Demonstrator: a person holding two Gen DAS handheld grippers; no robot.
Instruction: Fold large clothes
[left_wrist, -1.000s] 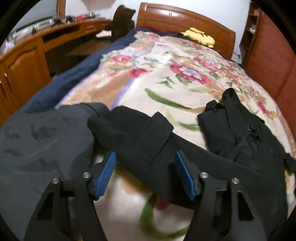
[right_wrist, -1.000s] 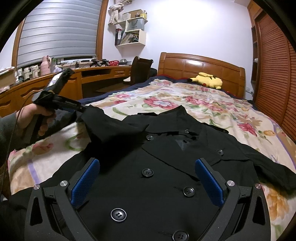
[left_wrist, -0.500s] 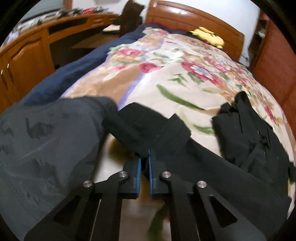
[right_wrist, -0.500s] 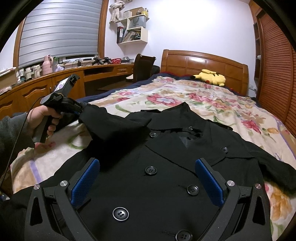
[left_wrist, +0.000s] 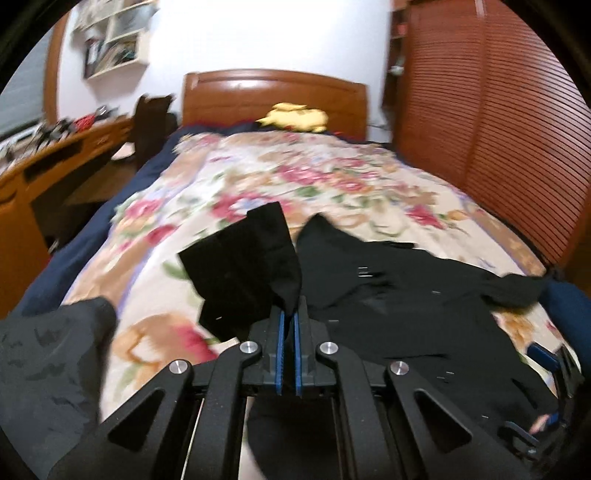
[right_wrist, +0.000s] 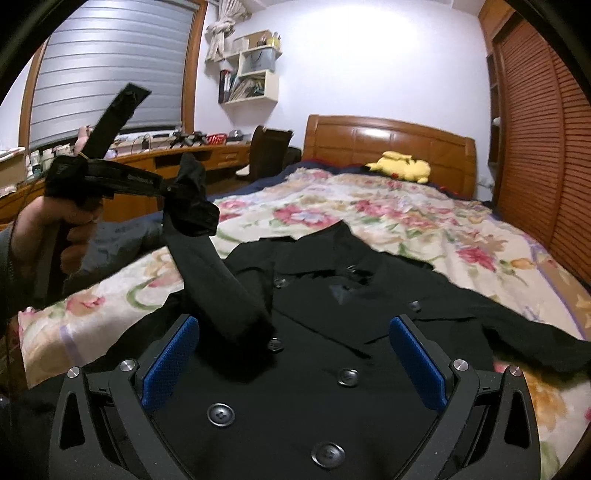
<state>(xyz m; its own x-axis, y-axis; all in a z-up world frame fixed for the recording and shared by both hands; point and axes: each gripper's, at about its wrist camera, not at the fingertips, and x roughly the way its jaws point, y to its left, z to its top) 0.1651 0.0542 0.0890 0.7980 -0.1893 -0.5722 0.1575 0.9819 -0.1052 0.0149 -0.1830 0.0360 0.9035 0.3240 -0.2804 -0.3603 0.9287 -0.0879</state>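
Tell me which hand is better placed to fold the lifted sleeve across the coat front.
Left. Its tool is shut on the sleeve, holding the cuff up above the black coat, so it can probably just carry it across. The right tool hovers open over the buttoned front, gripping nothing.

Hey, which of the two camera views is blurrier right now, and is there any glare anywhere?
Left wrist view: motion-smeared, the floral blanket and wall shelf soft, with only the left gripper sharp. Right wrist view: mostly crisp, coat buttons clear, a bright sheen on the headboard. Both bend heavily at the edges.
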